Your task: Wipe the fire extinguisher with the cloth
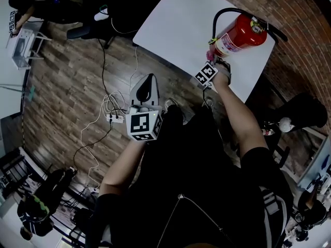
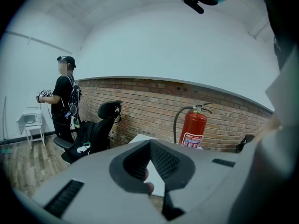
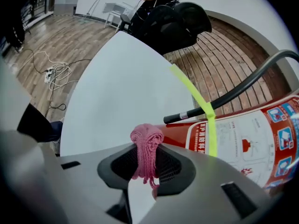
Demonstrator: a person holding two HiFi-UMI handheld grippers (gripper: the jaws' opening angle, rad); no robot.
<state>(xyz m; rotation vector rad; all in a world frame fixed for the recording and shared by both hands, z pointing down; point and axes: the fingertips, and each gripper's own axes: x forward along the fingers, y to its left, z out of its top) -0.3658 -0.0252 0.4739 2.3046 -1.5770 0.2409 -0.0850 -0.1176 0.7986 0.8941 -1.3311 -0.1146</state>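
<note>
"Where did the fire extinguisher (image 1: pixel 240 35) stand?"

"Upright on the white worktop (image 1: pixel 176 30), at the side nearest the brick wall (image 2: pixel 140 101). Its black hose (image 3: pixel 233 94) curved out from the head. A yellow-green strap (image 3: pixel 198 101) ran across the red body, beside the label."

"And the right tongs (image 3: pixel 147 160)?"

"Clenched on the pink cloth (image 3: pixel 146 143). The cloth stood up as a folded bunch between the jaws, with a little fringe hanging below. The tongs were held low, by the foot of the extinguisher, with the cloth just beside the red cylinder. I could not tell whether the two touched."

"What of the left tongs (image 1: pixel 147 87)?"

"Well apart from the extinguisher, short of the worktop and over the wooden floor (image 1: pixel 67 87). The jaws were pressed together with nothing between them."

"Anything else about?"

"White cables (image 1: pixel 111 110) lay in loops on the floor. A black office chair (image 2: pixel 105 122) stood near the worktop. A person in black (image 2: pixel 65 101) stood farther off, beside a small white stand (image 2: pixel 30 122)."
</note>
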